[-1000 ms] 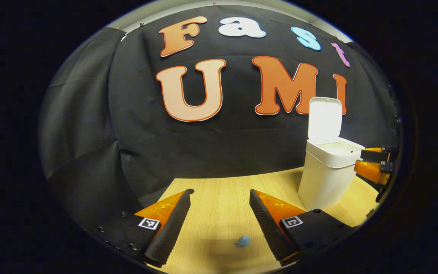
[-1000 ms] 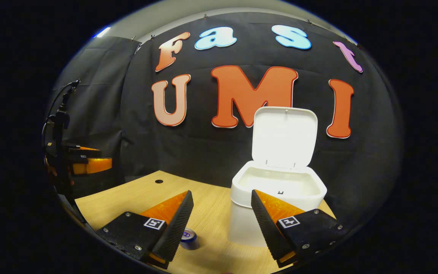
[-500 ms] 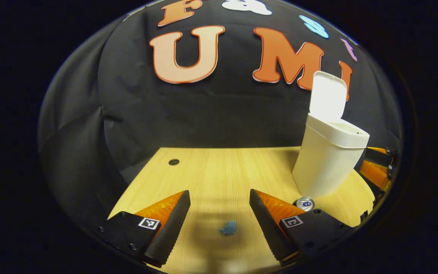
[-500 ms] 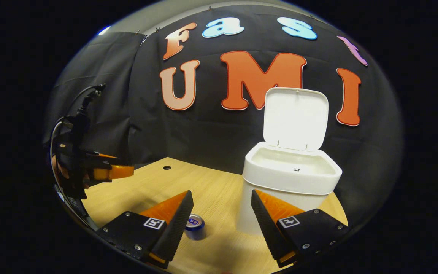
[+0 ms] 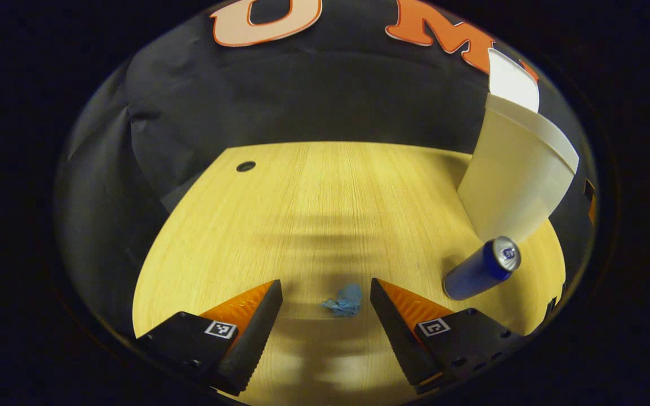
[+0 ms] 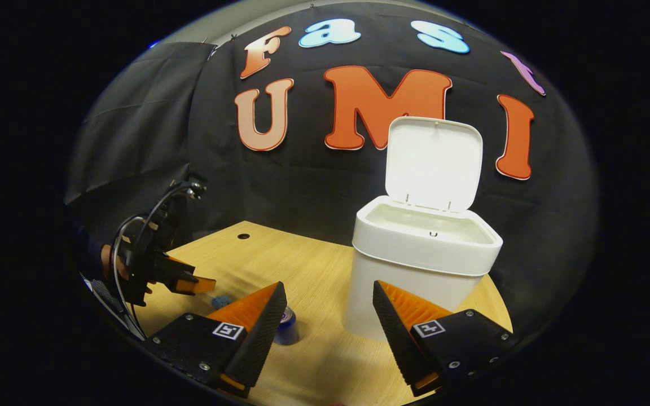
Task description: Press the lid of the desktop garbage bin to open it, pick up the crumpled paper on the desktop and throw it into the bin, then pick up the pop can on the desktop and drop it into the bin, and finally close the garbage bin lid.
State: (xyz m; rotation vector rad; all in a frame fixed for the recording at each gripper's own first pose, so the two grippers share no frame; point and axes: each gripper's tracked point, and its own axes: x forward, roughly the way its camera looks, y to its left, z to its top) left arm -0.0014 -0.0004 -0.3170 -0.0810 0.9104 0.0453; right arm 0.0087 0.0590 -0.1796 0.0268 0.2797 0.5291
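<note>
Wood-grain counter [image 5: 325, 197] carries open bin [image 6: 424, 254], can [image 5: 480, 269] and paper [image 5: 345, 300]; both claws [image 5: 325, 296] [image 6: 329, 299] gape, holding nothing.

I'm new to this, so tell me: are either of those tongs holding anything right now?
Nothing is held. The left tongs stand open around the crumpled paper on the table, not touching it. The right tongs are open too.

Wood desk [image 5: 325, 192] w/ cable hole [image 5: 245, 166]
</note>
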